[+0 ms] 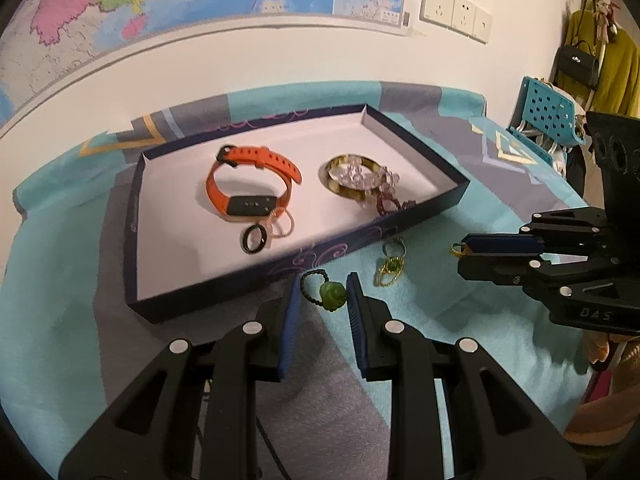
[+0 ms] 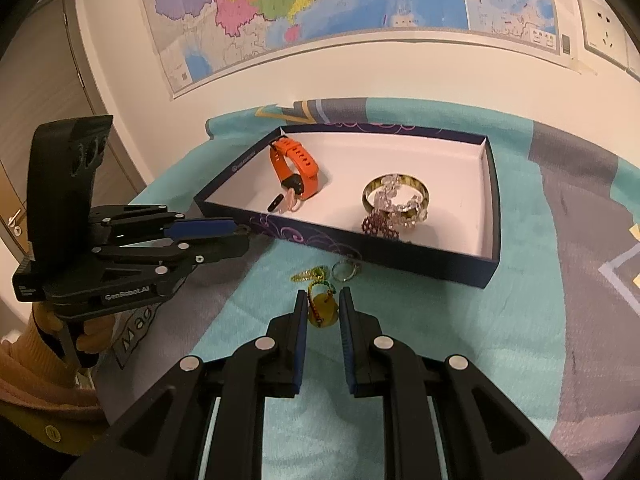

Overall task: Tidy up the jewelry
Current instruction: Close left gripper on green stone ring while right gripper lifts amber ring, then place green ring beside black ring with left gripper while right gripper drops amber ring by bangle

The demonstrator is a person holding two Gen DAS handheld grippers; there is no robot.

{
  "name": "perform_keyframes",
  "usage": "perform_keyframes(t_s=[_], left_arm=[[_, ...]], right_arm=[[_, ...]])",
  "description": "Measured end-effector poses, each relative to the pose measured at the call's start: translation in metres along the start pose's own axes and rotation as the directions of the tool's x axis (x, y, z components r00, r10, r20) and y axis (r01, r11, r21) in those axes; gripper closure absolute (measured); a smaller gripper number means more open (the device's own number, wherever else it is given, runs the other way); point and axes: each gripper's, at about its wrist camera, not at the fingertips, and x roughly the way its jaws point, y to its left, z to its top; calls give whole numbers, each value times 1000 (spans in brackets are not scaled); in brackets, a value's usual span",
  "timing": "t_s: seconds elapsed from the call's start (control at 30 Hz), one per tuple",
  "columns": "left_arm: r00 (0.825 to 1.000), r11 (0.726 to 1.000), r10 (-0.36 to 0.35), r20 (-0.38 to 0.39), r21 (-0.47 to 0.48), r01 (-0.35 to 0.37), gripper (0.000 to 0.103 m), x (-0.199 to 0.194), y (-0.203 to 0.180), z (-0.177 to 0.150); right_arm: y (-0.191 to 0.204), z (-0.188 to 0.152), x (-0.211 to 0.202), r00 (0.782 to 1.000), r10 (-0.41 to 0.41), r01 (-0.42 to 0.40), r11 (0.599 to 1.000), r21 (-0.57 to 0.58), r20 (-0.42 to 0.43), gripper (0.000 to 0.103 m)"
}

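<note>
A dark blue tray (image 1: 256, 278) (image 2: 494, 200) holds an orange watch band (image 1: 240, 184) (image 2: 294, 162), a black ring (image 1: 255, 240), thin pink rings (image 1: 282, 222), a gold bangle (image 1: 352, 176) (image 2: 396, 196) and bead bracelets (image 1: 384, 194). My left gripper (image 1: 322, 300) is open around a green bead on a black cord (image 1: 332, 296) lying on the cloth. My right gripper (image 2: 323, 312) is open around a yellow bead with a green-yellow cord (image 2: 322, 308). A gold chain piece (image 1: 390, 270) (image 2: 308, 276) and a silver ring (image 1: 394, 246) (image 2: 343, 270) lie on the cloth before the tray.
A teal and grey cloth (image 1: 460, 320) (image 2: 480, 360) covers the table against a white wall with a map (image 2: 320, 8). A blue perforated basket (image 1: 548, 110) and hanging clothes (image 1: 612, 68) stand at the right. A door (image 2: 48, 120) is at the left.
</note>
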Motion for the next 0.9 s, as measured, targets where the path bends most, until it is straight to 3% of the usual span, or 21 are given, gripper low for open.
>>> perform_keyframes(t_s=[0.9], left_arm=[[999,999,30,42,-38,-29,79,1,18,27]], right_arm=[[-19,43,11,997,-60,61,998,-12,52,89]])
